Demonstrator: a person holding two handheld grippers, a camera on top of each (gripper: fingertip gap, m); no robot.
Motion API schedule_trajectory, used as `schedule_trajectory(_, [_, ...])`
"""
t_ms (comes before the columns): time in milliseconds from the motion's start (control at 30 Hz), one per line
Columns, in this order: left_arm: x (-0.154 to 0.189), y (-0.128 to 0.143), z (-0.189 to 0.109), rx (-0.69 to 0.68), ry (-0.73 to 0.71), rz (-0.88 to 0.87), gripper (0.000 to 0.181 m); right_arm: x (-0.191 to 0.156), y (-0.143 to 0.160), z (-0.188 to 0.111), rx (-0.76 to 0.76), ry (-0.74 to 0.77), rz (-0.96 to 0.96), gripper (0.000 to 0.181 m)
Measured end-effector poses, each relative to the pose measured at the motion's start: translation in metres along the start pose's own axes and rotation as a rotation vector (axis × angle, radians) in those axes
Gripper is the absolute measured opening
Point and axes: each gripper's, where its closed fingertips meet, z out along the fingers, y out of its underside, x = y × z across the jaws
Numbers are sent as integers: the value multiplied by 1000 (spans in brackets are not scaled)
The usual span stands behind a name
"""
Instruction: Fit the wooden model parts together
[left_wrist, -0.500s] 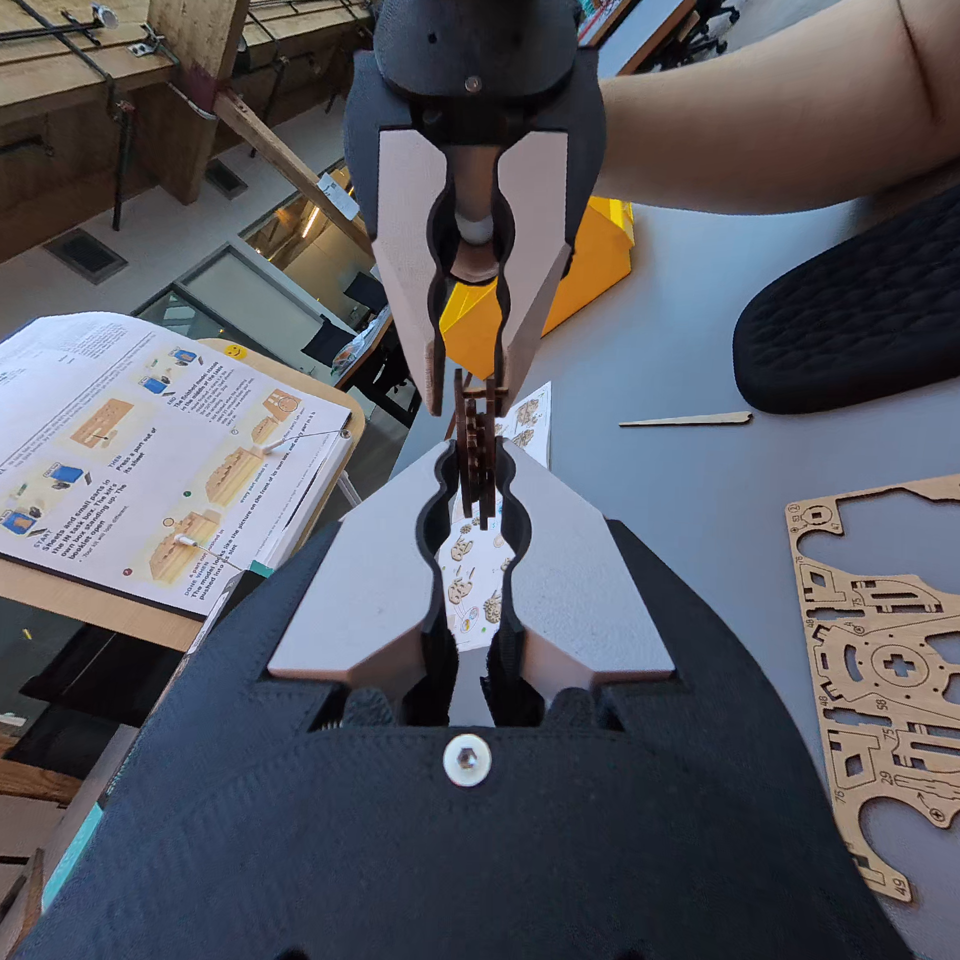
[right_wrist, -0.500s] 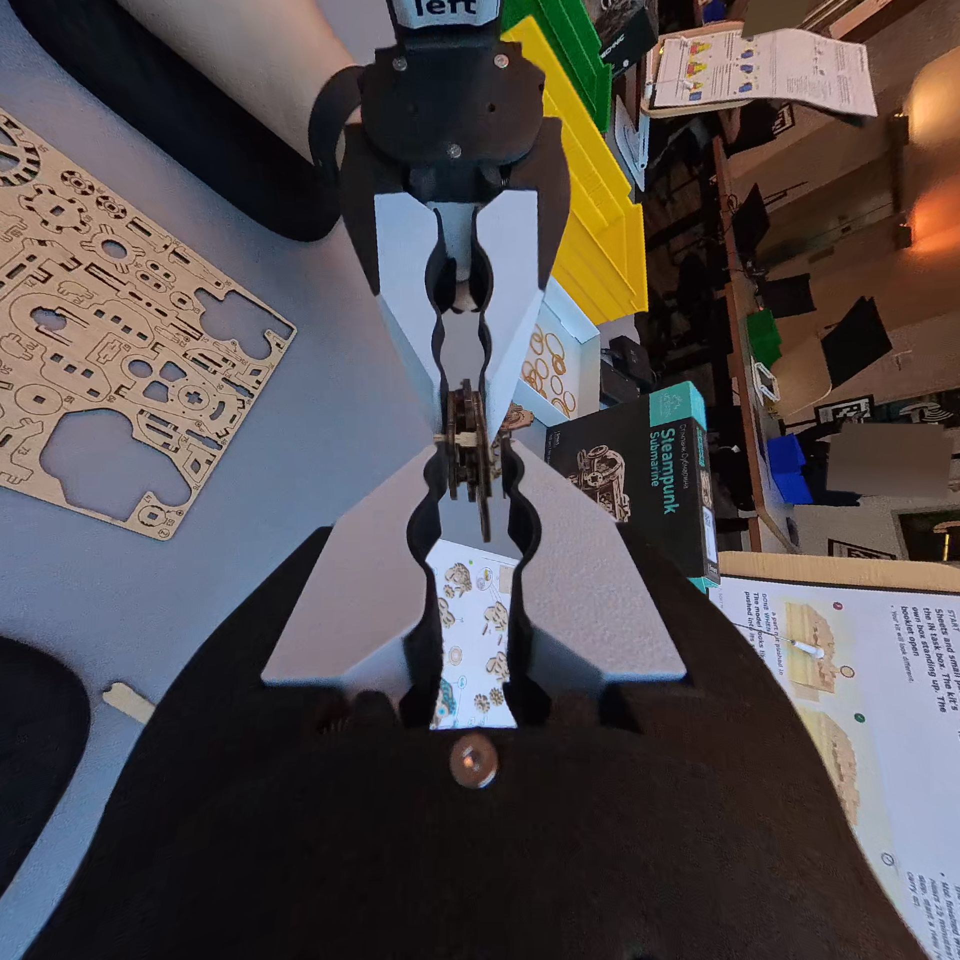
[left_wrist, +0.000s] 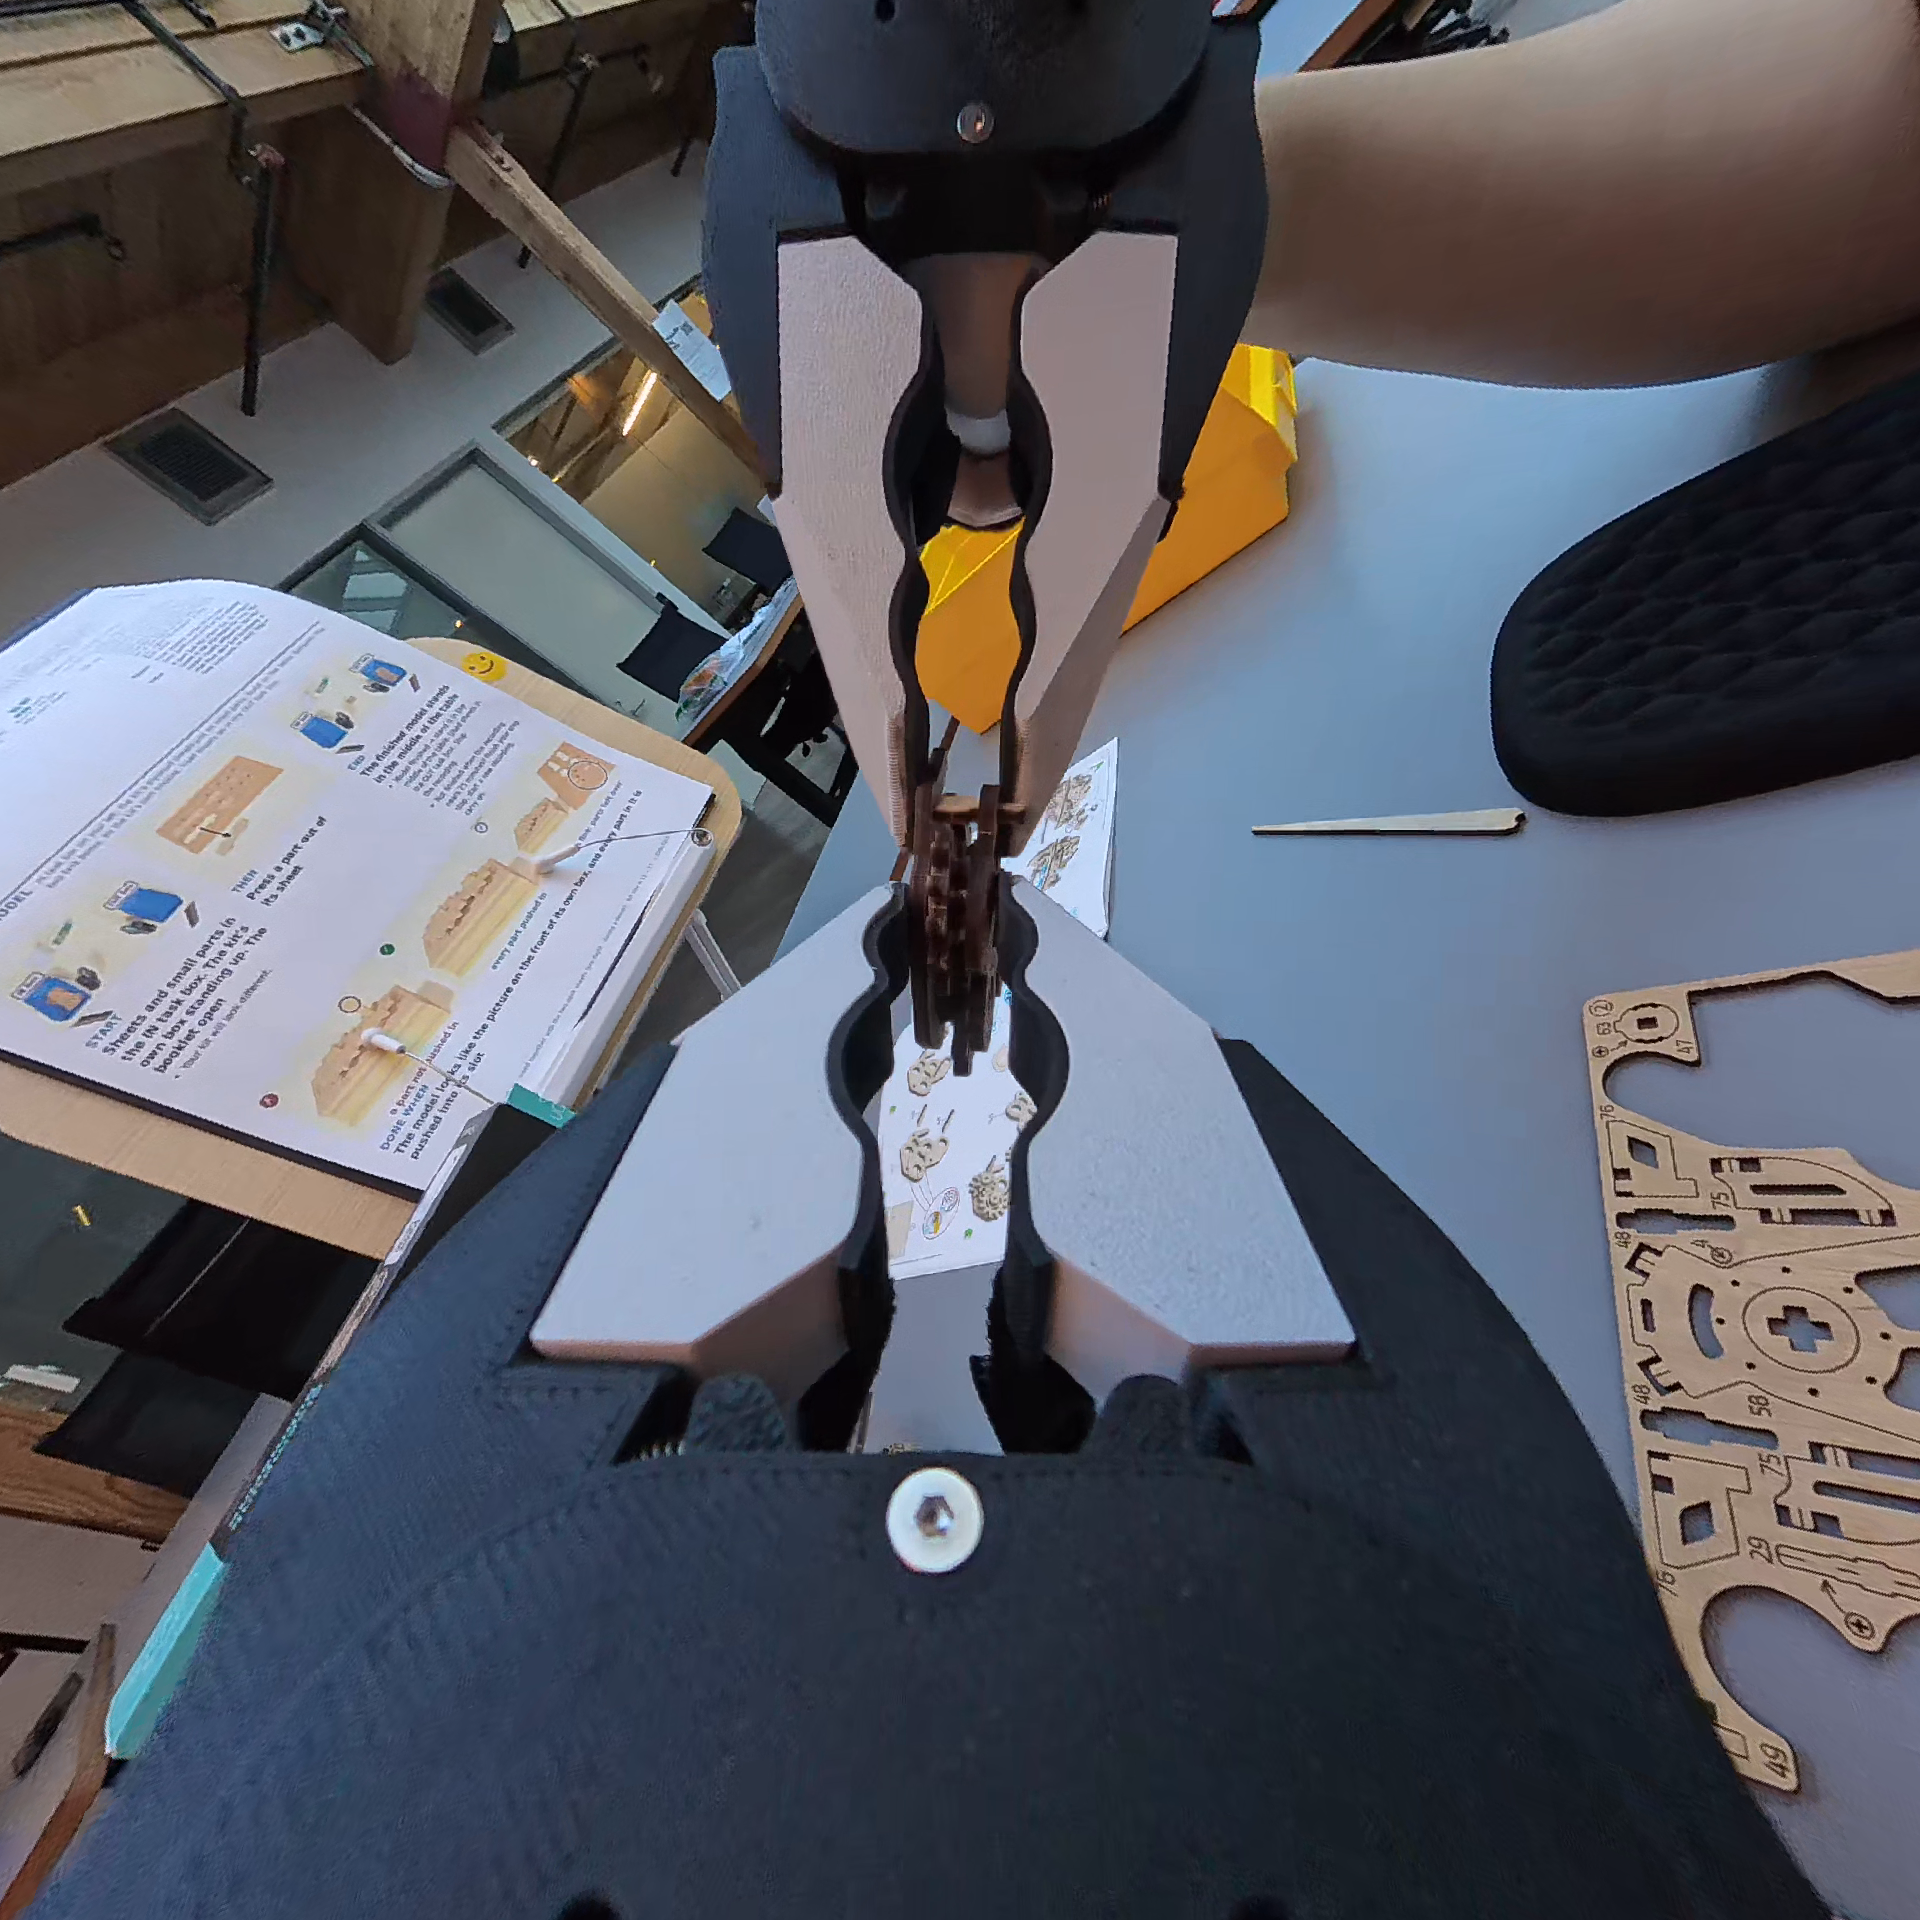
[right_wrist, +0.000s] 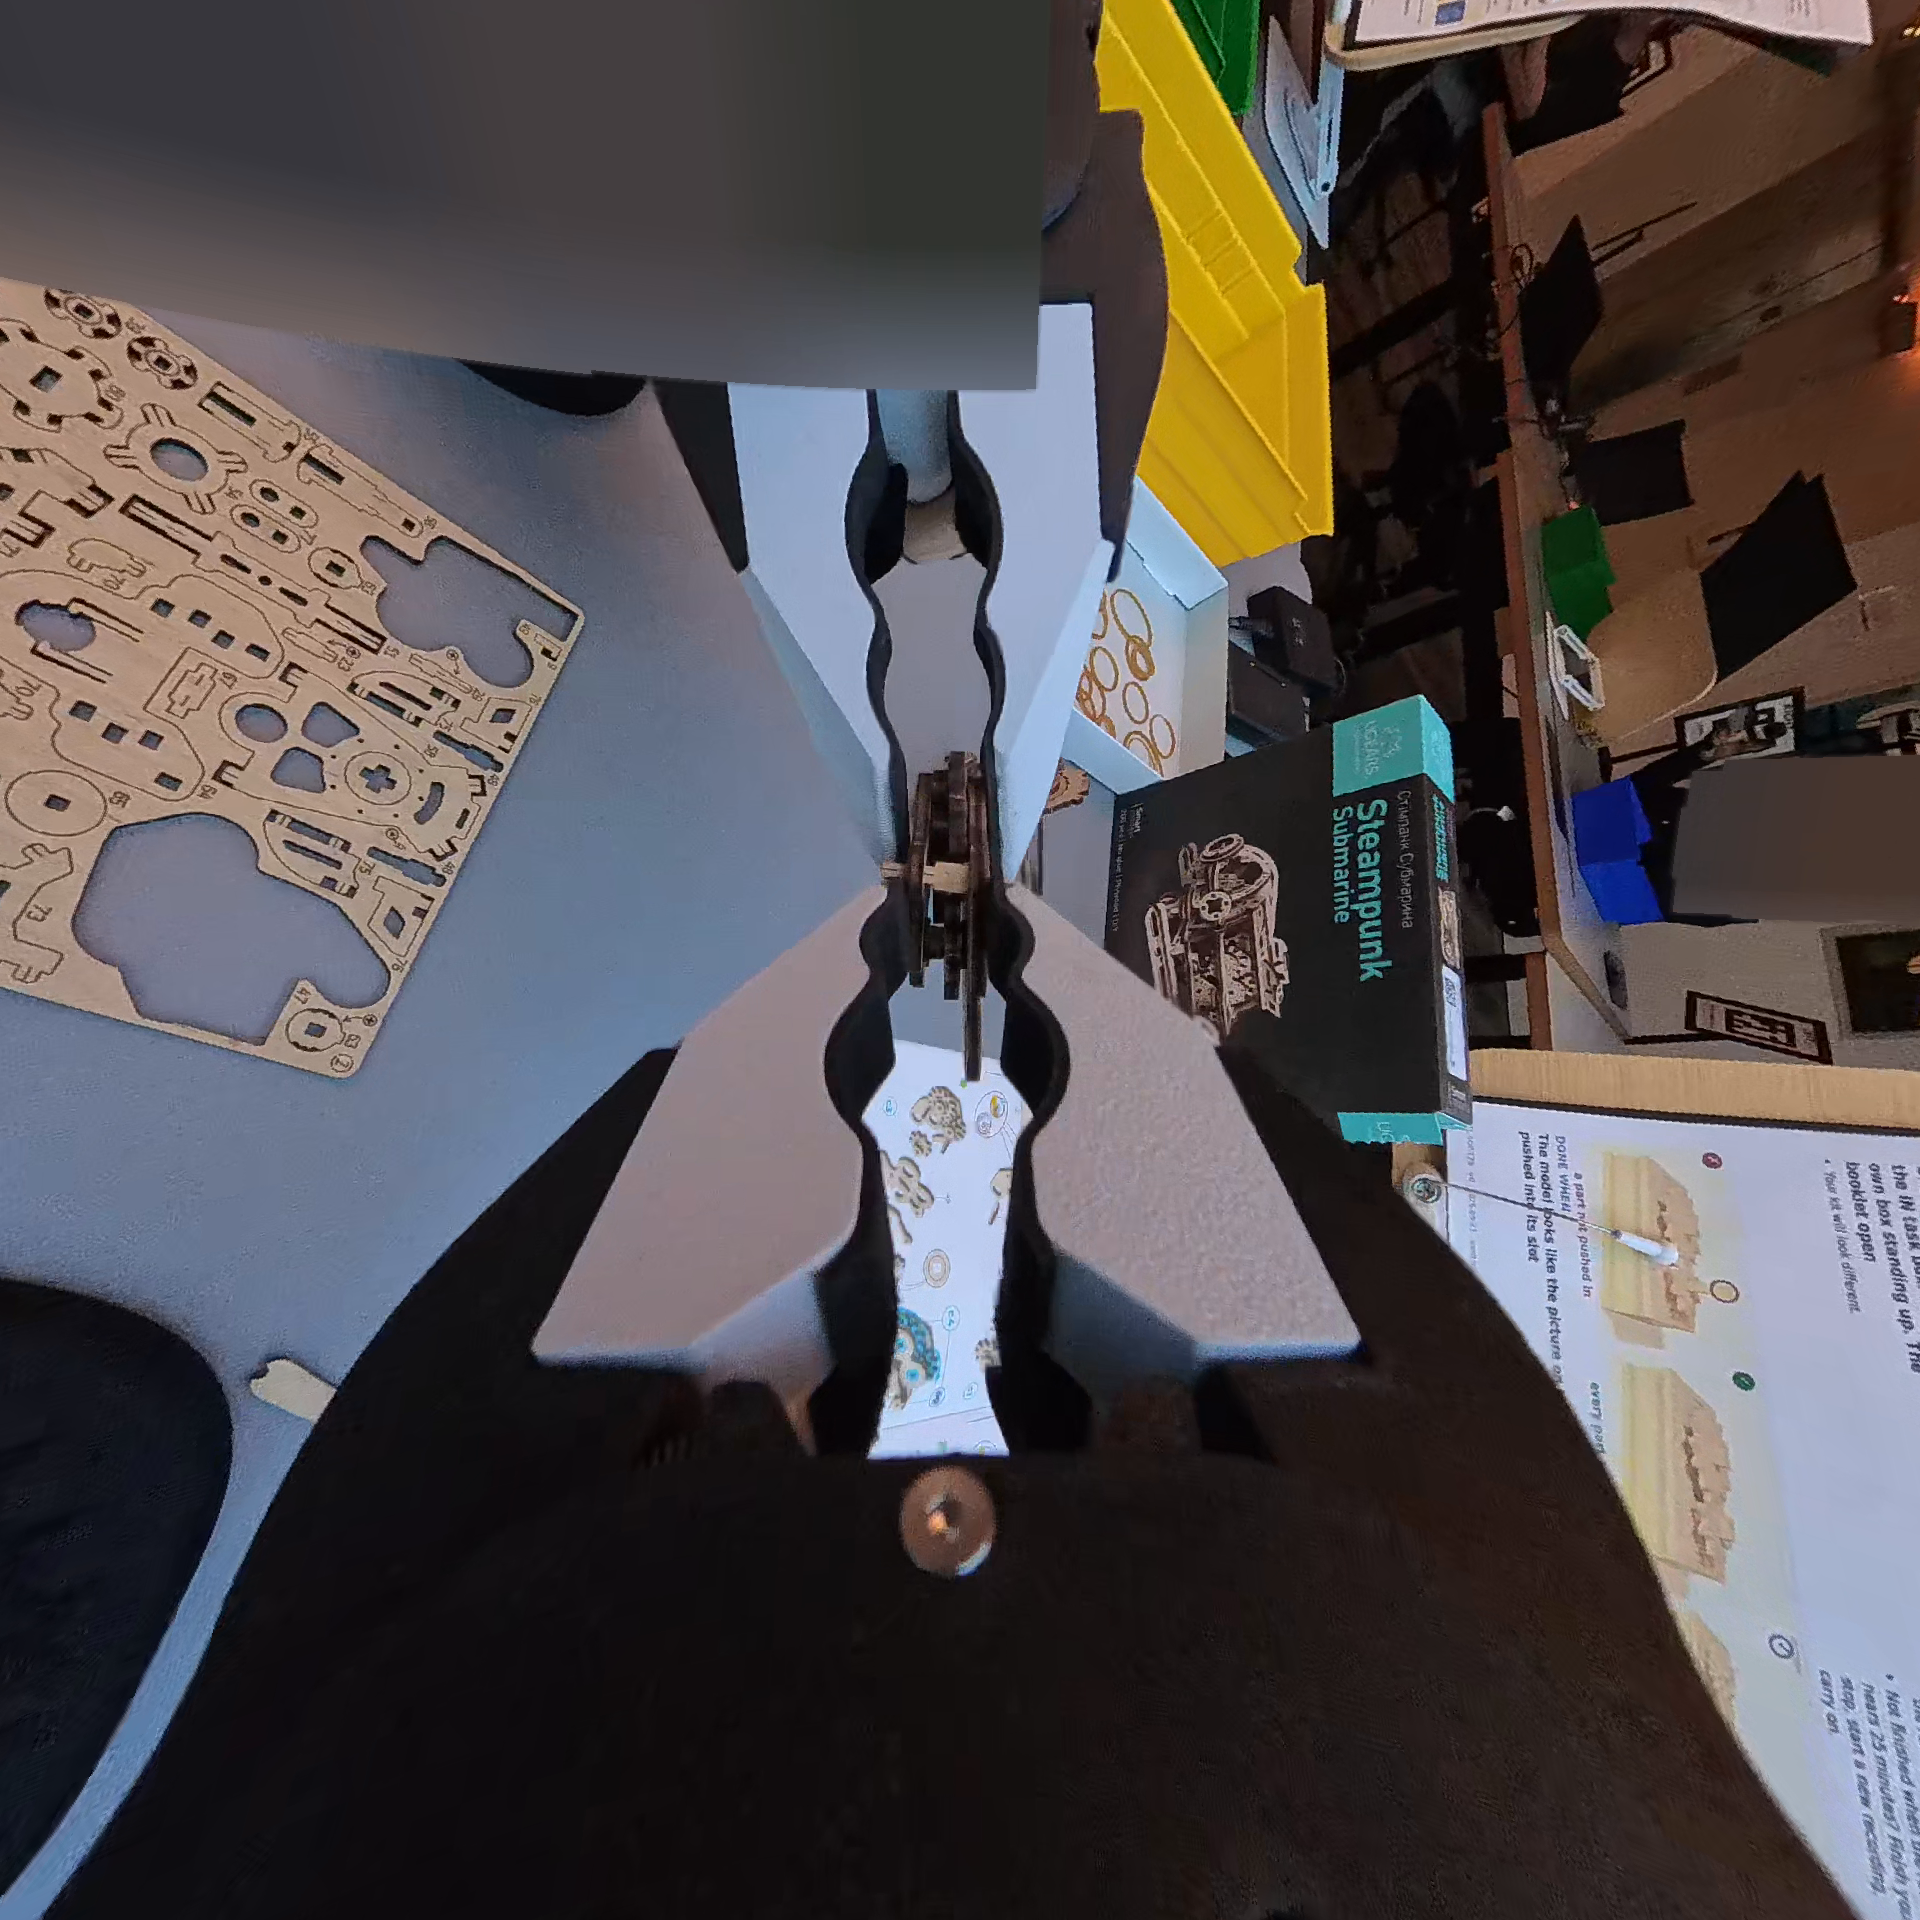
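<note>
One small stack of wooden gear parts (left_wrist: 954, 935) hangs above the grey worktop (left_wrist: 1382, 1018), pinched from opposite ends by the left tool (left_wrist: 951, 914) and right tool (right_wrist: 951, 904). One punched plywood sheet (right_wrist: 229, 665) lies flat; one black kit box (right_wrist: 1299, 925) stands nearby, beside stacked yellow bins (right_wrist: 1226, 343) and a printed instruction sheet (left_wrist: 312, 862).

A grey table (left_wrist: 1403, 644) fills the foreground; beyond it stand heavy wooden beams (left_wrist: 416, 177), glass partitions (left_wrist: 499, 561), dark chairs (right_wrist: 1766, 571) and stacked yellow bins (right_wrist: 1226, 312) in warm evening light
</note>
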Motion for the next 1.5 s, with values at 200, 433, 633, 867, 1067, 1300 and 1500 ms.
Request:
schedule_trajectory(200, [4,2,2,-28,2,55,13,-4,7,5,-63,-6,-25,13])
schedule_trajectory(433, [6,16,4,-121,9,95,12,-5,16,15,-139,18,-32,13])
schedule_trajectory(633, [7,25,3,-174,43,85,11,-7,17,23,-185,33,-52,12])
schedule_trajectory(867, [5,32,-1,-184,85,37,12,-4,18,30,-142,23,21,13])
schedule_trajectory(1067, [-10,14,-5,-89,29,-57,12,17,-2,5,142,70,112,8])
schedule_trajectory(1300, [-9,7,-5,-53,26,-68,11,11,-7,4,198,64,42,15])
schedule_trajectory(1500, [-10,0,-7,-14,33,-109,11,14,-15,-1,253,80,45,15])
